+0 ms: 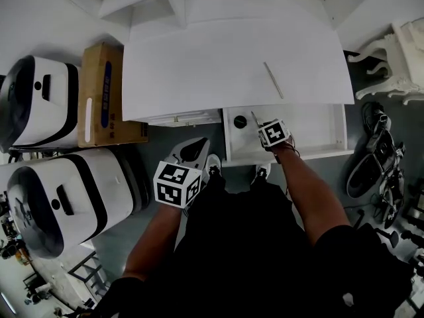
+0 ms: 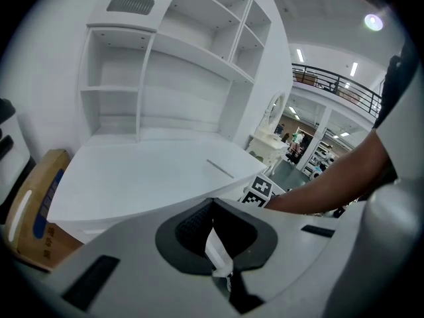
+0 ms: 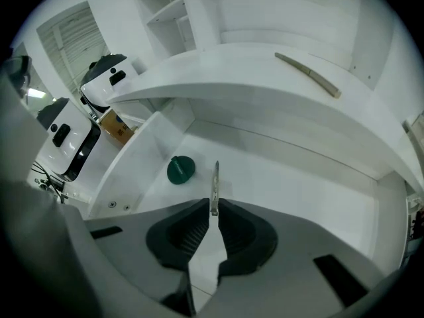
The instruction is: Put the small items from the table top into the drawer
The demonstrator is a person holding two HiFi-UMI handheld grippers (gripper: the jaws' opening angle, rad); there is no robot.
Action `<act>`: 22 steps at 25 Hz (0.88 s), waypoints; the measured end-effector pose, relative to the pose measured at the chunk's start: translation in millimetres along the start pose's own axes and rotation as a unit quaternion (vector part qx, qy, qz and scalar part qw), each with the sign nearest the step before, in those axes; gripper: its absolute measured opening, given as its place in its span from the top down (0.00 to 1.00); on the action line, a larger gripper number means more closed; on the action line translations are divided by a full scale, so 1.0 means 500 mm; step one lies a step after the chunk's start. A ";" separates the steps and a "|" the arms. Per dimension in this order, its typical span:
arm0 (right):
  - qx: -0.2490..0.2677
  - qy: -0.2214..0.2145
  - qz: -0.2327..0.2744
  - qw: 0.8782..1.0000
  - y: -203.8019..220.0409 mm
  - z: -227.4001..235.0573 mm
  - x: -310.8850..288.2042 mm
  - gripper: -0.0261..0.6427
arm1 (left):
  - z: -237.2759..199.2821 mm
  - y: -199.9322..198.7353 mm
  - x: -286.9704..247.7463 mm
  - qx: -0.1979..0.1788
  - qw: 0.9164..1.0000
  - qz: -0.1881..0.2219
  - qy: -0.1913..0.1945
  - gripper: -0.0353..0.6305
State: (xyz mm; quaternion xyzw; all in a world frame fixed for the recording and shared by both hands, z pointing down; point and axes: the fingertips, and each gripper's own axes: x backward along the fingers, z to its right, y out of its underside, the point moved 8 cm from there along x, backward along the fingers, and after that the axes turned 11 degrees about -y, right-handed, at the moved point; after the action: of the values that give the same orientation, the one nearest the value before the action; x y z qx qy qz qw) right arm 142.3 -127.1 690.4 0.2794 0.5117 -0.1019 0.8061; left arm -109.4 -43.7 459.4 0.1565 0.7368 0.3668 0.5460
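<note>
Where the white table top (image 1: 218,58) ends toward the person, a white drawer (image 1: 311,132) is seen standing open beneath its right half. To the left of the table, a cardboard box (image 1: 101,95) is stood on the floor between the table and 2 white machines with black bands, 1 beside the box (image 1: 40,101) and 1 nearer the person (image 1: 66,201).

The right gripper (image 3: 213,211) is held over the left part of the open drawer, and its 2 jaws are clenched on the lower end of a thin metal strip (image 3: 214,184). The strip is pointed up and away from the jaws, above the drawer floor; whether its far end touches the floor cannot be told.

The left gripper (image 2: 212,207) is kept low in front of the table, well apart from the drawer. Its jaws are brought together at the tips and nothing is seen gripped between them.

A dark green round item (image 3: 180,169) is lying on the drawer floor near the left wall, just beside the strip's far end. On the table top, 1 long pale stick (image 3: 308,74) is left lying flat, toward the right side.
</note>
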 end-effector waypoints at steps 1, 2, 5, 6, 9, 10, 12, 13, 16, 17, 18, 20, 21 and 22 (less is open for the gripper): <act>0.001 0.001 0.007 1.000 -0.003 -0.003 0.010 0.89 | 0.003 -0.001 -0.001 -0.001 1.000 0.002 0.003 0.94; 0.002 0.002 0.015 1.000 -0.007 -0.007 0.020 0.89 | 0.006 -0.001 -0.001 -0.002 1.000 0.004 0.007 0.94; 0.002 0.006 0.043 0.999 -0.018 -0.020 0.055 0.89 | 0.011 -0.005 -0.003 -0.007 1.000 0.010 0.017 0.94; 0.000 0.006 0.054 0.999 -0.022 -0.025 0.066 0.89 | 0.011 -0.006 -0.003 -0.008 1.000 0.012 0.020 0.94; -0.006 0.003 0.090 0.996 -0.029 -0.041 0.102 0.89 | 0.015 -0.012 -0.003 -0.012 0.999 0.018 0.026 0.94; -0.007 0.001 0.101 0.995 -0.029 -0.047 0.115 0.89 | 0.016 -0.013 -0.003 -0.014 0.999 0.020 0.029 0.94; -0.005 -0.007 0.122 0.992 -0.029 -0.061 0.141 0.89 | 0.019 -0.015 -0.003 -0.016 0.999 0.022 0.033 0.94; -0.002 -0.011 0.133 0.991 -0.031 -0.070 0.156 0.89 | 0.019 -0.015 -0.003 -0.017 0.999 0.023 0.035 0.94; 0.012 -0.026 0.166 0.986 -0.039 -0.094 0.209 0.89 | 0.019 -0.017 -0.007 -0.021 0.999 0.024 0.040 0.94; 0.015 -0.031 0.177 0.984 -0.042 -0.103 0.227 0.89 | 0.019 -0.019 -0.009 -0.023 0.999 0.024 0.042 0.94; 0.018 -0.035 0.188 0.981 -0.044 -0.112 0.246 0.89 | 0.018 -0.020 -0.010 -0.024 0.998 0.025 0.043 0.94; 0.021 -0.042 0.210 0.977 -0.048 -0.129 0.285 0.89 | 0.018 -0.026 -0.011 -0.025 0.998 0.029 0.045 0.94; 0.022 -0.044 0.221 0.974 -0.049 -0.137 0.305 0.90 | 0.019 -0.029 -0.010 -0.025 0.998 0.032 0.046 0.94; 0.023 -0.045 0.234 0.971 -0.051 -0.144 0.325 0.90 | 0.021 -0.033 -0.009 -0.026 0.998 0.034 0.047 0.94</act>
State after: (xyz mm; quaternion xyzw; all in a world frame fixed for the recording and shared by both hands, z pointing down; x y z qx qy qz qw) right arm 149.6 -88.3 515.3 0.4044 0.3928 0.0651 0.8234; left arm -95.4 -53.7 449.4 0.1497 0.7459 0.4117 0.5017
